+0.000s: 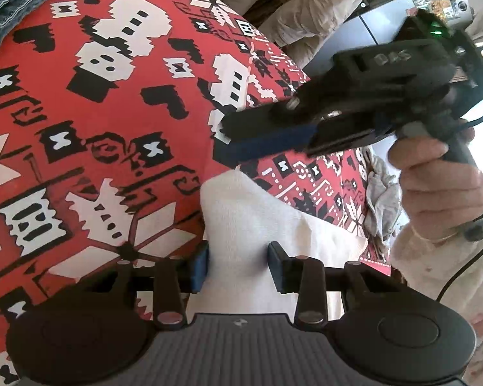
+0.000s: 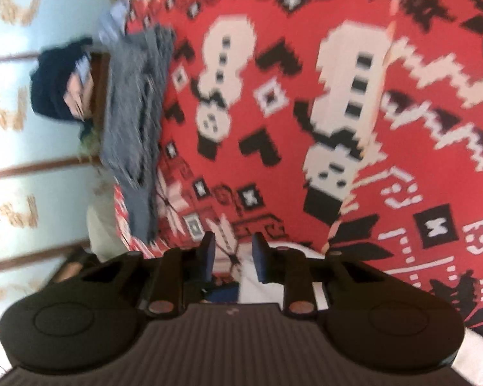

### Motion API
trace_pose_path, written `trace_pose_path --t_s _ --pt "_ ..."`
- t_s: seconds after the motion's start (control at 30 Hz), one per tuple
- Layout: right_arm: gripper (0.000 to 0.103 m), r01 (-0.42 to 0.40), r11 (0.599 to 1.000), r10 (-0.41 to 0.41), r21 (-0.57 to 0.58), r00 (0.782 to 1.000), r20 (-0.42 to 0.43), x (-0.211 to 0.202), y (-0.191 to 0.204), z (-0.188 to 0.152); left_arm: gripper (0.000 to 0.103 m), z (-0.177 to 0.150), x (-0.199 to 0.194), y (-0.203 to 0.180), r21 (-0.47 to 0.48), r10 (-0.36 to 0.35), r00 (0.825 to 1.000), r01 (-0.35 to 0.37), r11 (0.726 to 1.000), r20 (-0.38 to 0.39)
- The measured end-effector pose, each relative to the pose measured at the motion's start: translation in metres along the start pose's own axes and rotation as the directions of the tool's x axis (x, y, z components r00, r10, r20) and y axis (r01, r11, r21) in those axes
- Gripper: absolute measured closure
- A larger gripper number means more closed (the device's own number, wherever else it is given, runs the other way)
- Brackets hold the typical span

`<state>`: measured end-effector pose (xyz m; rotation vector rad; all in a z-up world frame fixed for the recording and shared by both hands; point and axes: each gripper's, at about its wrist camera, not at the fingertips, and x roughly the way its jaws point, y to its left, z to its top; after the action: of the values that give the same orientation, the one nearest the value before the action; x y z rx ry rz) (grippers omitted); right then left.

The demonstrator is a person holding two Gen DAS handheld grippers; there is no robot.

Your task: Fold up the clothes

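White cloth (image 1: 241,225), the garment being folded, lies on a red patterned blanket (image 1: 96,160) and runs up between the two blue-padded fingers of the left claw (image 1: 238,265); those fingers stand apart with the fabric passing through the gap, and neither pad looks pressed onto it. Ahead of that claw and to its right, the right claw (image 1: 223,143) hangs above the far tip of the same cloth, held by a hand (image 1: 441,186) in a pale sleeve; from this side its fingers appear close together with nothing between them. The right wrist view is blurred, yet shows its own fingers (image 2: 233,254) parted by a narrow gap over the blanket, with a bit of the white cloth just beneath and to the right of them. Folded grey denim (image 2: 135,122) sits well ahead and to the left of the right claw, at the blanket's edge.
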<state>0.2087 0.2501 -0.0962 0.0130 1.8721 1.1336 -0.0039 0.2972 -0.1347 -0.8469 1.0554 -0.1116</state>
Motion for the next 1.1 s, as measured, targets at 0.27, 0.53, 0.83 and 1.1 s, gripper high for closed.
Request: trace_pose_path --t_s 0.27,0.53,0.83,1.1 --pt "0.073 0.246 0.968 -0.227 -0.046 0.940 0.255 -0.033 0.015 -0.055 0.071 0.013 -0.015 0.013 -0.065 -0.014 1.000 0.015 0.998 0.028" --pt "0.075 0.376 0.904 -0.421 0.204 0.695 0.584 -0.048 -0.022 -0.177 0.079 0.027 -0.036 0.025 -0.113 0.018 0.992 -0.004 0.994 0.126" --pt "0.075 0.266 0.937 -0.345 0.227 0.600 0.722 -0.028 -0.044 -0.216 0.079 0.021 -0.038 0.000 -0.006 0.085 0.978 -0.086 0.996 0.192" --pt "0.097 0.451 0.873 -0.430 0.185 0.535 0.727 -0.011 -0.013 -0.211 0.079 0.002 -0.020 -0.027 0.147 0.164 0.972 -0.190 0.971 0.170"
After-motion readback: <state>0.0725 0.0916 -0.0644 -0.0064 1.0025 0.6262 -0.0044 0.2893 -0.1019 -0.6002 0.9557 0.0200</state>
